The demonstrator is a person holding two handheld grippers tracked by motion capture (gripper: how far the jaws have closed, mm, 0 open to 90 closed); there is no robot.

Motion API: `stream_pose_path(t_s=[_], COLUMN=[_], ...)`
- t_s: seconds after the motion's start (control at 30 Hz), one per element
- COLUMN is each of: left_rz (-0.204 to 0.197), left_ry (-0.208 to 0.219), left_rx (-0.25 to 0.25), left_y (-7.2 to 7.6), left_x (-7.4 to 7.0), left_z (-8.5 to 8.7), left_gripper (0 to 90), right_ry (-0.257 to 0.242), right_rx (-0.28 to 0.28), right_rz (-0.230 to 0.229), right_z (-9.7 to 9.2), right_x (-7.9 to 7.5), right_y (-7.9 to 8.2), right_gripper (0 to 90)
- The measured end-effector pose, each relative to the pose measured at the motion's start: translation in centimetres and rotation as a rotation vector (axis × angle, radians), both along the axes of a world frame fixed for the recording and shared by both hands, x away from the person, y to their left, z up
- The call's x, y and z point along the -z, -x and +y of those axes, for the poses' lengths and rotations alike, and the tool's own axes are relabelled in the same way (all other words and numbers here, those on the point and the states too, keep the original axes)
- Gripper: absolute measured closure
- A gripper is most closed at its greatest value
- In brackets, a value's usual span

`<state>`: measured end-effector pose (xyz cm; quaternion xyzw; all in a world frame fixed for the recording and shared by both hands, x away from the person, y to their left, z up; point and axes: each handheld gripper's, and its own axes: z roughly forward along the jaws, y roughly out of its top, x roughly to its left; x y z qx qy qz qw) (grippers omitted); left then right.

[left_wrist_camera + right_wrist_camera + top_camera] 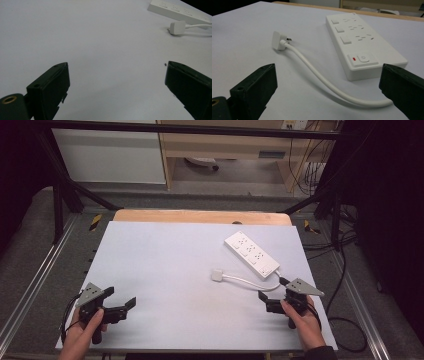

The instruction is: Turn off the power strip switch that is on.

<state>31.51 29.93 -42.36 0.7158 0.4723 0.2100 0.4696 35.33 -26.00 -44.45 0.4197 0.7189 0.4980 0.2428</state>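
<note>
From above, your left gripper rests near the table's left corner, well apart from the white power strip. Its own view shows wide, empty jaws. Your right gripper's view shows wide, empty jaws flanking the cord, plug beyond.

The power strip is a white, flat, rectangular unit lying face up on the right half of the table, set diagonally. Its top carries three socket groups, each with a square switch beside it, and a round power button with a small red indicator at the near end. A white cord leaves that near end, curves and runs left to a white plug, which lies unplugged on the table surface.
</note>
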Motion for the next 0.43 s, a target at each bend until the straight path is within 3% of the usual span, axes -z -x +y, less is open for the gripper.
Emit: stream_pose_path(t_s=[0.3, 0.43], left_rz=[0.000, 0.001], left_ry=[-0.002, -0.003], left_rx=[0.004, 0.006], left_y=[0.0, 0.0], left_x=[0.0, 0.0], left_z=[-0.1, -0.2], left_gripper=[5.7, 5.7], right_ry=[0.059, 0.084], right_rx=[-0.080, -0.089], right_rz=[0.055, 0.096], right_z=[2.1, 2.3], right_x=[0.8, 1.1], right_y=[-0.4, -0.4], right_gripper=[2.4, 2.5])
